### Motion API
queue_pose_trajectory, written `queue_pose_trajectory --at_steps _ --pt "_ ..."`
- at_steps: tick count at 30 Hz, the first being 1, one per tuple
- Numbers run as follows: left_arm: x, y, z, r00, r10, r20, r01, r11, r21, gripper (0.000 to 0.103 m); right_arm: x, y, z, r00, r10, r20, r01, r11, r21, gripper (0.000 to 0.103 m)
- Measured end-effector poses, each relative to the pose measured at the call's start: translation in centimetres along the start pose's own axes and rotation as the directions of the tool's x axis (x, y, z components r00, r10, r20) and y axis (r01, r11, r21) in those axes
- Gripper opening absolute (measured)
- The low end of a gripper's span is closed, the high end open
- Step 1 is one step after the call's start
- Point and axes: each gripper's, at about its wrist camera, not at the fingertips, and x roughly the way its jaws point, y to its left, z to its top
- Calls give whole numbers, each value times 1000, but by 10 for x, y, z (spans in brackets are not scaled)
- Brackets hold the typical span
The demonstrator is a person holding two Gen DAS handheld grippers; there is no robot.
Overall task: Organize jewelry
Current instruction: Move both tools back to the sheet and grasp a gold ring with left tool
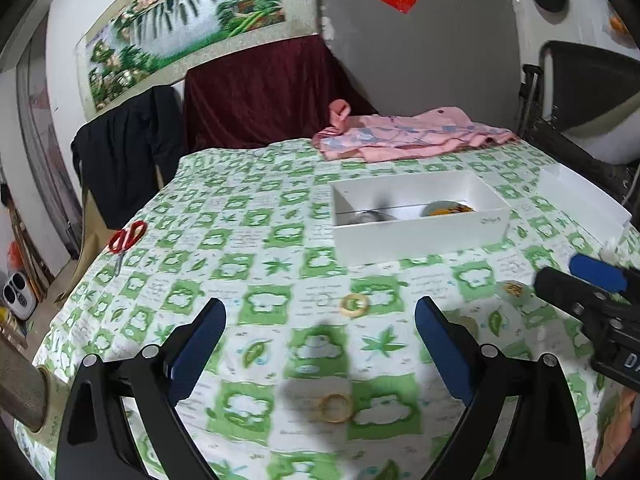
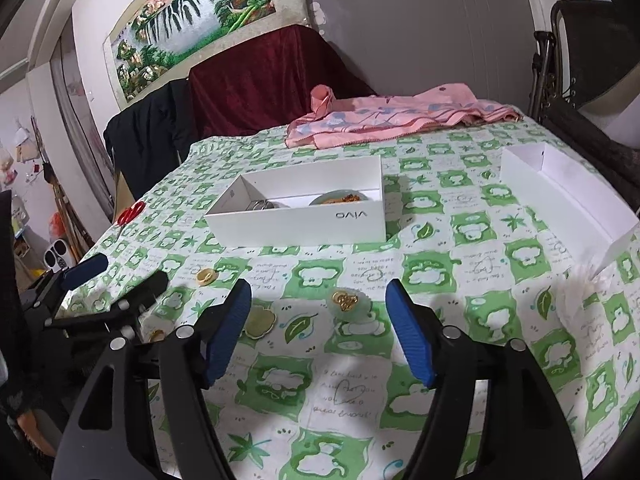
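Both claws gape empty over the tablecloth (image 2: 472, 216), short of the white box (image 2: 296, 216). The right gripper (image 2: 318, 332) frames a gold pendant (image 2: 347, 301); the left gripper (image 1: 320, 344) hovers between two rings (image 1: 354, 305). Best to centre first, then pinch gently.

box contents (image 1: 404, 212) half hidden, scissors (image 2: 130, 214) partly hidden

Both grippers: left gripper (image 1: 320, 320) & right gripper (image 2: 318, 300) w/ black ribbed plastic arms, silver pivot screws, blue ridged pads (image 2: 228, 332) inside fingertips.
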Motion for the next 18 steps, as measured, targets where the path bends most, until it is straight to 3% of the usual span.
queue_pose_trajectory --at_steps 5,9,18 --pt "7 36 -5 999 -1 -44 -2 996 -84 94 4 0 -1 1000 4 -26 -4 1000 4 67" --pt "6 50 -12 996 -62 -71 53 992 -117 94 4 -2 0 999 16 -32 -16 1000 22 69" --pt "-14 21 -36 986 -141 -94 147 987 61 93 2 -3 1 999 22 -31 -21 999 30 69"
